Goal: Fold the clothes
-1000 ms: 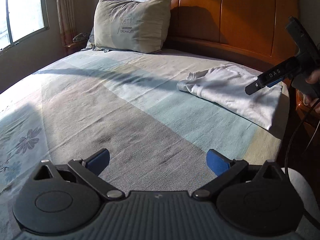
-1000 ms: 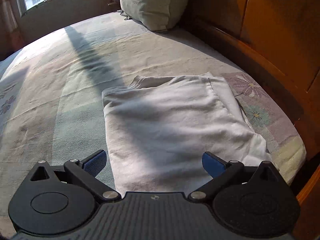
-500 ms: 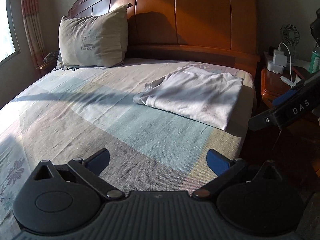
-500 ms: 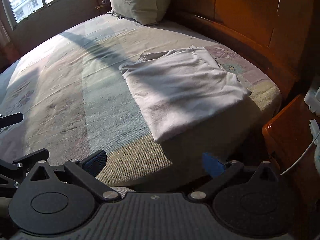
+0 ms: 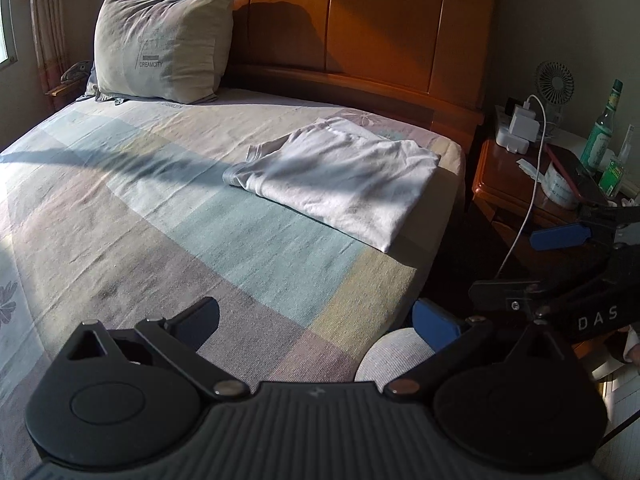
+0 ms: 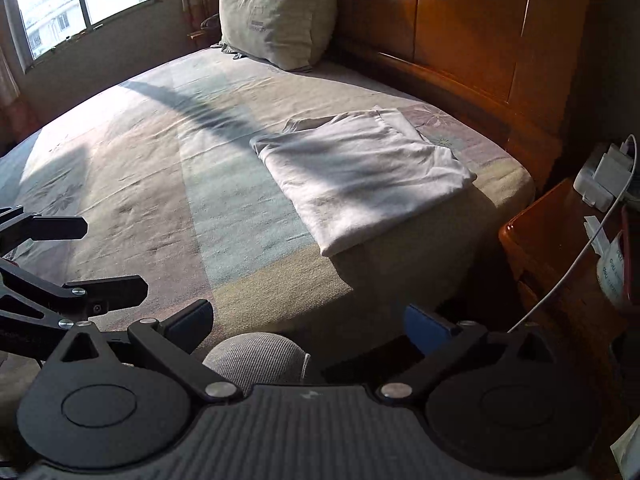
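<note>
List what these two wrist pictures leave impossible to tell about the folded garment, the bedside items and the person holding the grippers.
- White folded garment: its type and underside; the folds hide them in both views.
- Green bottle label: too small, left wrist view.
- Nightstand: cut off by the right edge, right wrist view.
- Person: only a knee shows, behind the right gripper.
- Left gripper: open, holding nothing.

One folded white garment (image 5: 340, 176) lies on one bed (image 5: 168, 216), well apart from one pillow (image 5: 160, 44) at the headboard. On one nightstand (image 5: 516, 184) beside the bed: one small fan (image 5: 554, 82), two green bottles (image 5: 604, 128), one white charger (image 5: 520, 124).
</note>
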Demonstrator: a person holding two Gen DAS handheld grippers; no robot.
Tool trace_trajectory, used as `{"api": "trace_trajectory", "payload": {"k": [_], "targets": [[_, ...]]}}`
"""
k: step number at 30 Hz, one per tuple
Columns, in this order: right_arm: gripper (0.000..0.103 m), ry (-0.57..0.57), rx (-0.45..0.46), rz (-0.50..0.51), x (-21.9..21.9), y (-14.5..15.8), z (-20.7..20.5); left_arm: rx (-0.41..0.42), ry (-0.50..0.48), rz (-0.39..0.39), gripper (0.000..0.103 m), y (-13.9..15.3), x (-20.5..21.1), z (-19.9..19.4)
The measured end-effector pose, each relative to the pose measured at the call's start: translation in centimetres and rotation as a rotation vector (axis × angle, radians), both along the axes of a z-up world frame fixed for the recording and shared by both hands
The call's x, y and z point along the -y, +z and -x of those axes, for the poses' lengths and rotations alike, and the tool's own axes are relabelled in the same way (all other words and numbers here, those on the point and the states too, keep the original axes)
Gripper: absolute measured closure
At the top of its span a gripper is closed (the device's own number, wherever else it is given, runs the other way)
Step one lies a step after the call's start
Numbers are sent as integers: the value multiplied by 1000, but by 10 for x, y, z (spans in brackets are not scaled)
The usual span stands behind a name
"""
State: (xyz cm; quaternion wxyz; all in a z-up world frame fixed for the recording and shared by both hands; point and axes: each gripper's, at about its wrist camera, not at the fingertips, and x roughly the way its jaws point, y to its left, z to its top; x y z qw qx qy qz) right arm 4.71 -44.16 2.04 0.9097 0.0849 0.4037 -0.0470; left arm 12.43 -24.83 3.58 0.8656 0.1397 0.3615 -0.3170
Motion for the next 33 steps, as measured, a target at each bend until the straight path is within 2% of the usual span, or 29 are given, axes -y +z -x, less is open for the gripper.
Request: {"api": "trace_trajectory", "payload": {"k": [2, 7, 11, 33], "targets": [[0, -8, 9, 4, -2, 3, 5, 4, 30, -4, 1, 3, -2, 1], [0, -20, 51, 0, -3, 11, 12, -64, 82, 9, 1, 1, -7, -3], [0, -18, 70, -9, -4, 13, 14, -81, 103, 25, 1, -1, -10, -1], [0, -15, 57, -23, -1, 8, 4, -87, 108, 2, 1, -4, -2, 0]]}}
